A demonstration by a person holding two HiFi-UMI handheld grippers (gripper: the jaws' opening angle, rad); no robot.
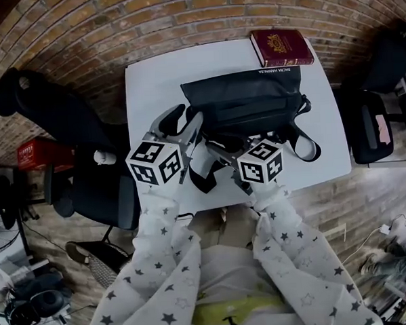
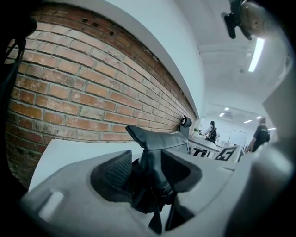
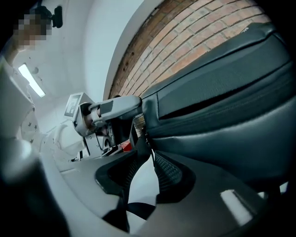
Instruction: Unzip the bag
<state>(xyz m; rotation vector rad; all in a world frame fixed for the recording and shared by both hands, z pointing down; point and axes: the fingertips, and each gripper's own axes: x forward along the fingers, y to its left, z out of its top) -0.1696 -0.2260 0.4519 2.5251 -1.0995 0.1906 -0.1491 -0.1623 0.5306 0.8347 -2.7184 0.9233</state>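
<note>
Table (image 1: 152,93); head view: red book (image 1: 282,47); left gripper view: bag (image 2: 157,139) between tongs (image 2: 145,164)

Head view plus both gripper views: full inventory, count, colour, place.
table: 1, white, against the brick wall
bag: 1, black, mid-table, straps trailing toward the near edge
book: 1, dark red, far right table corner
office chair: 1, black, left of table
box: 1, red, floor at left
left gripper: grey, fingers open around the bag's end
right gripper: grey, fingers open around a thin black strap
sleeves: 2, white with dark stars, bottom of head view
</note>
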